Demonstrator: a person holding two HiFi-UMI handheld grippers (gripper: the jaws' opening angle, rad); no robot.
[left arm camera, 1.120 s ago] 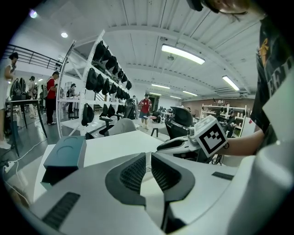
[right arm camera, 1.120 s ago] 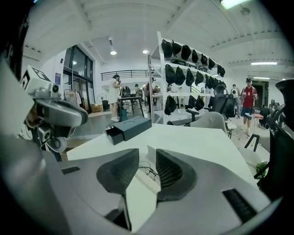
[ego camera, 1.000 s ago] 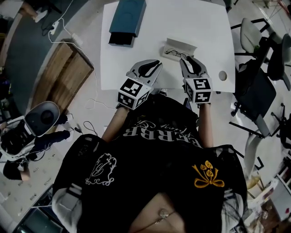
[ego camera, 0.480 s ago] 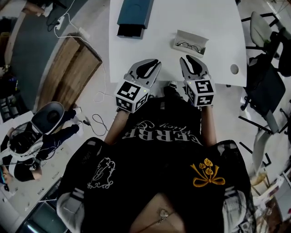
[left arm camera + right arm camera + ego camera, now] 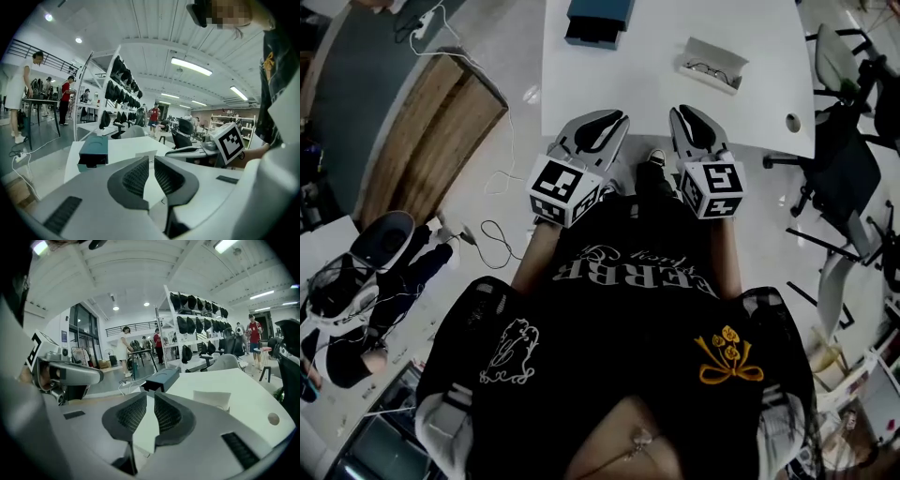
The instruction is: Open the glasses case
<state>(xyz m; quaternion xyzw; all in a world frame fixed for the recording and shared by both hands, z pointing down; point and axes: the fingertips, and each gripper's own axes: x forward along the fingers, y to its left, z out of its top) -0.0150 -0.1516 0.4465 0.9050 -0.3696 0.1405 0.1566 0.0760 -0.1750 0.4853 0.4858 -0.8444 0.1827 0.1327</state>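
The white glasses case (image 5: 712,64) lies open on the white table (image 5: 666,103), with a pair of glasses inside. It also shows as a small white lid in the left gripper view (image 5: 146,155) and the right gripper view (image 5: 212,400). My left gripper (image 5: 598,127) (image 5: 151,161) and right gripper (image 5: 692,122) (image 5: 150,399) hang side by side in front of the person's chest, short of the table's near edge and well apart from the case. The left jaws stand a narrow gap apart and hold nothing. The right jaws are closing with nothing between them.
A teal box (image 5: 598,19) (image 5: 93,151) (image 5: 161,378) lies at the table's far left. Office chairs (image 5: 844,66) stand to the right, a wooden board (image 5: 431,131) and floor cables (image 5: 502,239) to the left. People and shelves of dark bags fill the background.
The table and case have slid farther away in the head view. Both grippers have drawn back from the table edge toward the body. The right jaws have narrowed.
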